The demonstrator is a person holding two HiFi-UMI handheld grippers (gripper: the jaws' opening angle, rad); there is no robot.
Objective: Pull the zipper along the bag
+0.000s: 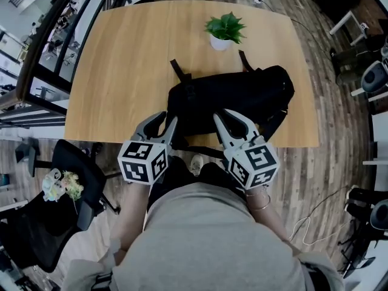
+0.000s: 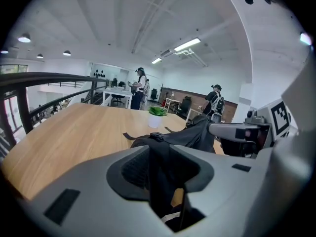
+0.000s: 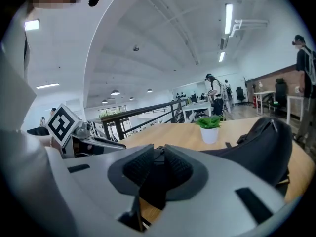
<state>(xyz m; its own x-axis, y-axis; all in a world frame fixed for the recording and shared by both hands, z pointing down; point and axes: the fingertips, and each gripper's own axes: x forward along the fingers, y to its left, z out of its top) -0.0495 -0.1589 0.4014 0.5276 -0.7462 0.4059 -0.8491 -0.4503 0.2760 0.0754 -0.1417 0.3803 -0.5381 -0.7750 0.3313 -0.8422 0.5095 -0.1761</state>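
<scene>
**Head view.** The black bag lies flat on the table, in the near half by the front edge. Its long axis runs left to right across the table. Two straps stick out of its far side toward the plant, which stands apart behind it. The left gripper meets the bag's near left corner. The right gripper meets the near edge just right of it. Both point away from the person and slant in toward each other.

**Left gripper view.** The bag stretches away to the right over the table, with the plant beyond it. The left gripper has its jaws partly apart. Black bag fabric fills the gap and lies against the ribbed pads, so the fingers are clenched on the bag.

**Right gripper view.** The bag bulges off to the right and the plant stands behind it. The right gripper has its jaws drawn close. The pads pinch a small black part at the bag's edge. Whether that part is the zipper pull cannot be told.
</scene>
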